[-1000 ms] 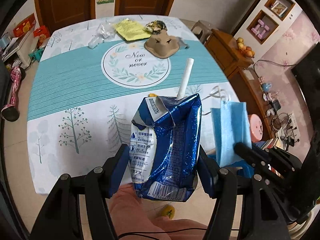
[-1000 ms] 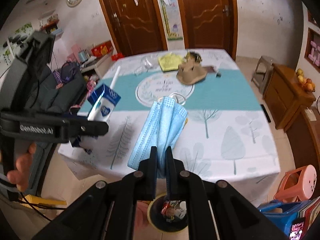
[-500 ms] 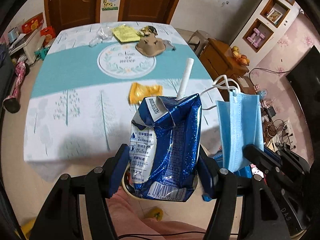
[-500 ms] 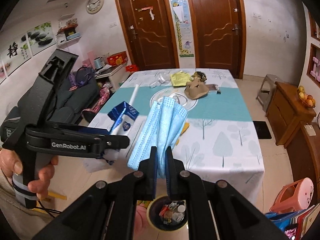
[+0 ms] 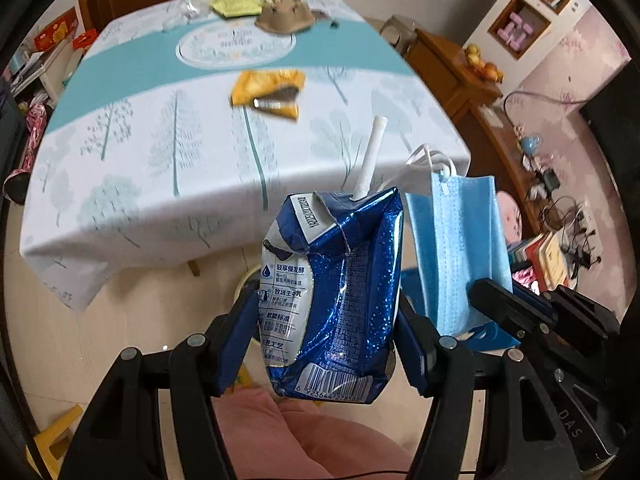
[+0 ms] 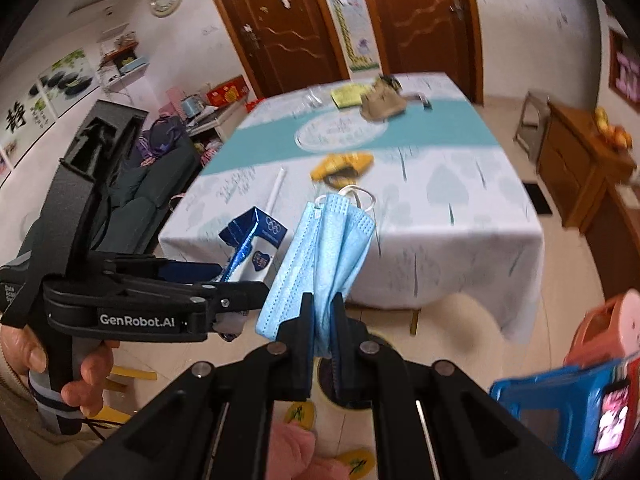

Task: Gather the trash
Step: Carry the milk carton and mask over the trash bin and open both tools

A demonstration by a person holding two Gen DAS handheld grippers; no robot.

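Note:
My left gripper [image 5: 326,320] is shut on a crushed blue milk carton [image 5: 336,296] with a white straw [image 5: 370,156], held in the air off the table's near edge. It shows at the left of the right wrist view [image 6: 248,248]. My right gripper [image 6: 322,312] is shut on a folded blue face mask [image 6: 326,248], which also shows in the left wrist view [image 5: 456,248]. A round trash bin [image 6: 356,384] stands on the floor below the grippers, mostly hidden by them. A yellow wrapper [image 5: 270,92] lies on the table [image 5: 132,184].
At the table's far end lie a cardboard cup holder [image 5: 284,18], yellow paper [image 5: 234,4] and clear plastic [image 5: 180,16]. A wooden cabinet [image 6: 580,160] stands to the right. A blue stool [image 6: 560,400] and a pink stool [image 6: 604,320] stand at lower right.
Both grippers have pulled back from over the table and lowered, each still holding its item. The table edge and floor now show, and the yellow wrapper has come into view.

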